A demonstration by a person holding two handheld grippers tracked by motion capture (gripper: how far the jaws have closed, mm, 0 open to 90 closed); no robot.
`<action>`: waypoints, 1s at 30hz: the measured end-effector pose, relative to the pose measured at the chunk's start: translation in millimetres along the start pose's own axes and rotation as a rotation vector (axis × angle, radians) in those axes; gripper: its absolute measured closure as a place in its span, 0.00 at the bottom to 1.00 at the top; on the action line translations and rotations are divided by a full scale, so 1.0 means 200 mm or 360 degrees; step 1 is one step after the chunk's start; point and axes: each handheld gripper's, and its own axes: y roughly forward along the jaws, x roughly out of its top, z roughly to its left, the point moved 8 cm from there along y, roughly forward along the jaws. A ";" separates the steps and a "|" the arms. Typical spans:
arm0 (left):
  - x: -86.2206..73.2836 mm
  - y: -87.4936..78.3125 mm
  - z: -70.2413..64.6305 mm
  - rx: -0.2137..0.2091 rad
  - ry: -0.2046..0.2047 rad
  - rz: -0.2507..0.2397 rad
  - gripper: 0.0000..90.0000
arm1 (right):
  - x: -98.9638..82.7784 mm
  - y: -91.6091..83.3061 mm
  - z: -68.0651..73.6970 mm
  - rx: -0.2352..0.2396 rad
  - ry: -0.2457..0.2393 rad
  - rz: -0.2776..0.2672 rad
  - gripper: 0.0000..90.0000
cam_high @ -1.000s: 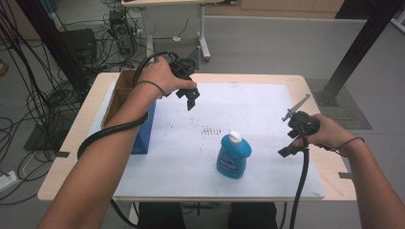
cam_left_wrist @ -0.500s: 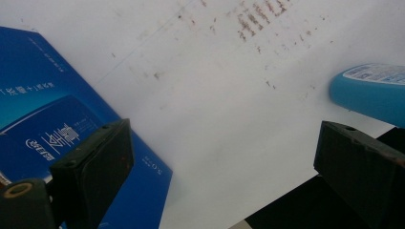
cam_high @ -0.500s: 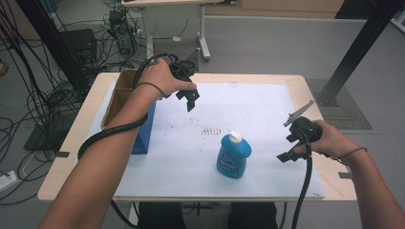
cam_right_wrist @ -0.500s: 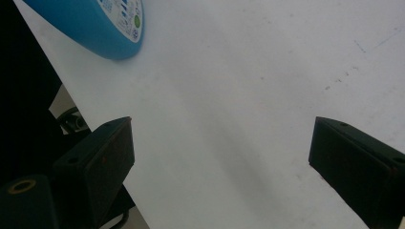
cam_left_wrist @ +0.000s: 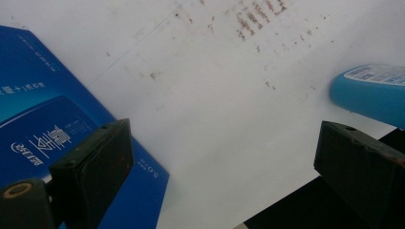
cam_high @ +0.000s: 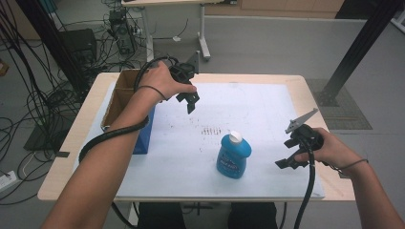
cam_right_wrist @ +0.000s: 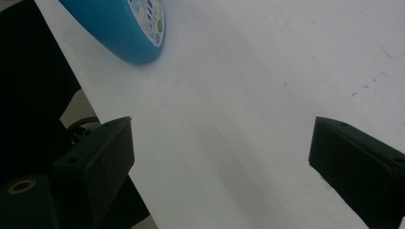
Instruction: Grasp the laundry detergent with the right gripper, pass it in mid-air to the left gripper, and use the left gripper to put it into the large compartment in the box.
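White paper covers the worktop (cam_high: pixel 267 102), where a blue bottle (cam_high: pixel 233 156) stands near centre, the right tool (cam_high: pixel 291 153) spread empty at its three o'clock, the left tool (cam_high: pixel 191 101) spread empty at eleven.

Two bare forearms reach forward, each hand holding a gripper with jaws spread wide and nothing between them.

The left gripper (cam_high: pixel 191 99) sits at the end of a long, outstretched arm, the left hand (cam_high: pixel 165 81) wrapped over its top with a thin band on the wrist, jaws pointing down; a cable loops back from it along the forearm. The right gripper (cam_high: pixel 288 160) is held lower and nearer the body, the right hand (cam_high: pixel 329 149) gripping it from behind, jaws aimed left toward the other arm, a grey plate sticking up on top, its cable hanging down below the wrist.
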 end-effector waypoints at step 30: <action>0.00 -0.01 -0.02 -0.0023 0.0015 -0.0019 0.07 | -0.16 0.07 0.10 0.0026 -0.0056 -0.0240 0.08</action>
